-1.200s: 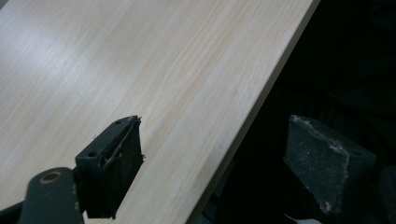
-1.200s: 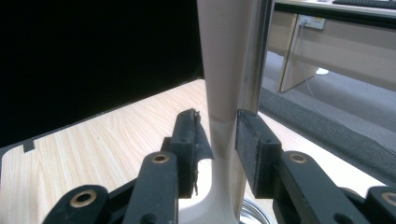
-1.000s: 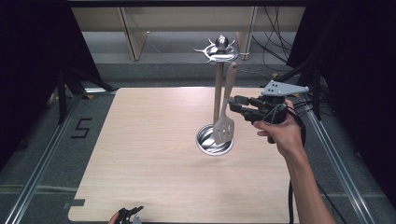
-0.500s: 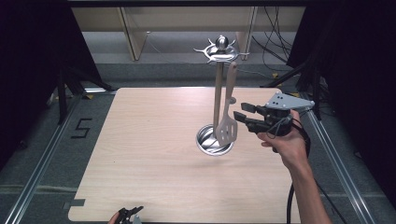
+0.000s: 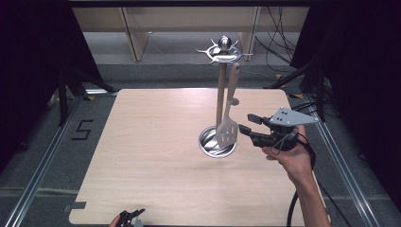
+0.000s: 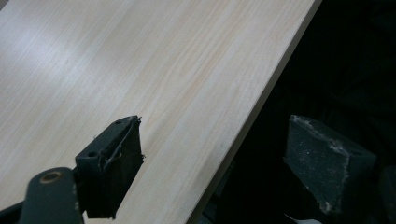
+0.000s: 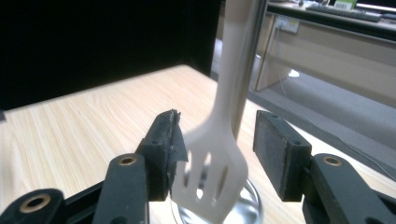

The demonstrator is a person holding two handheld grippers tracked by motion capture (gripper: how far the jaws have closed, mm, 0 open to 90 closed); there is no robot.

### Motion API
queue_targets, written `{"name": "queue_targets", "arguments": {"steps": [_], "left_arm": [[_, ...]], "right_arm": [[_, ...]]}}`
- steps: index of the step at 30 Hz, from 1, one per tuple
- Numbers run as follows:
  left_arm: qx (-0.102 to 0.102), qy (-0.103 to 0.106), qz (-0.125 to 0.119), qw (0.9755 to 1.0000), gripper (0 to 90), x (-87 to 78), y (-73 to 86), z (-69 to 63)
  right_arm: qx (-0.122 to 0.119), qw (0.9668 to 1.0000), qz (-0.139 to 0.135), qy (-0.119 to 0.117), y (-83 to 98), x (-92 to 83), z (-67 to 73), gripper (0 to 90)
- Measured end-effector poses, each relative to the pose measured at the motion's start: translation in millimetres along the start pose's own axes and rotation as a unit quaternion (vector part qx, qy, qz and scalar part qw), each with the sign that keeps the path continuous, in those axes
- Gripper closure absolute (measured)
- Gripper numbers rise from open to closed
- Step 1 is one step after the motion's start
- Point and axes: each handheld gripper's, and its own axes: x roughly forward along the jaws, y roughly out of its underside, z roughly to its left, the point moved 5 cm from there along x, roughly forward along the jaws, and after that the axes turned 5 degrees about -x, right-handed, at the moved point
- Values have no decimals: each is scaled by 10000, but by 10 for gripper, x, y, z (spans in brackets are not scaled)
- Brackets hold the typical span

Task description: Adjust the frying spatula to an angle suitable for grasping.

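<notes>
Seen from the high view, left to right: 1 pale wood-grain tabletop [image 5: 142, 142] with rounded corners, smooth and matte, on a grey floor with a painted "5" [image 5: 81, 130] at its left.

At the tabletop's near edge, low in the frame: 1 left gripper [image 5: 131, 218], black, small, barely past the edge. In the left gripper view, 2 black block-shaped jaws spread wide, nothing between them; 1 over the wood grain, 1 past the tabletop's edge over darkness. Pad faces rough, dusted with pale specks.

Right of centre: 1 utensil stand [image 5: 220, 94], shiny metal, made of 1 round dish-like base, 1 slim upright pole and 1 spiked ring of hooks topped by 1 ball. Hanging from that ring: 1 spatula [image 5: 229, 127], off-white and smooth like plastic, with a long flat handle and a broad blade cut by 4 slots, the blade hanging just above the base dish and beside the pole.

Farther right: 1 right gripper [image 5: 248, 124], black with 1 grey 3-cornered plate on top, held in 1 hand [image 5: 288, 158] reaching in from the bottom right. Tips close to the spatula blade's right edge. In the right gripper view [image 7: 215, 149], 2 jaws spread apart with the blade between them; left pad just at the blade's edge, contact not clear; right pad clearly off it, gap showing. Pads dark, coarse, frayed at the left one's rim.
</notes>
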Motion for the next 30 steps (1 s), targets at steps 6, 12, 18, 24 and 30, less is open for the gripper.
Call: {"name": "queue_targets", "arguments": {"steps": [6, 12, 18, 24, 30], "left_arm": [[6, -26, -7, 10000, 180, 9, -4, -5], [12, -4, -18, 10000, 180, 5, -4, -1], [13, -11, -15, 10000, 180, 8, -5, -3], [14, -27, -8, 10000, 180, 10, -7, 0], [4, -8, -6, 10000, 180, 19, -18, -6]], "right_arm": [[14, 9999, 123, 77, 155, -18, -41, 504], [78, 9997, 251, -16, 229, -17, -2, 492], [76, 9996, 272, 25, 279, 9, 36, 462], [267, 9985, 488, -7, 374, -8, 81, 433], [341, 9977, 588, -7, 483, 11, 102, 419]]}}
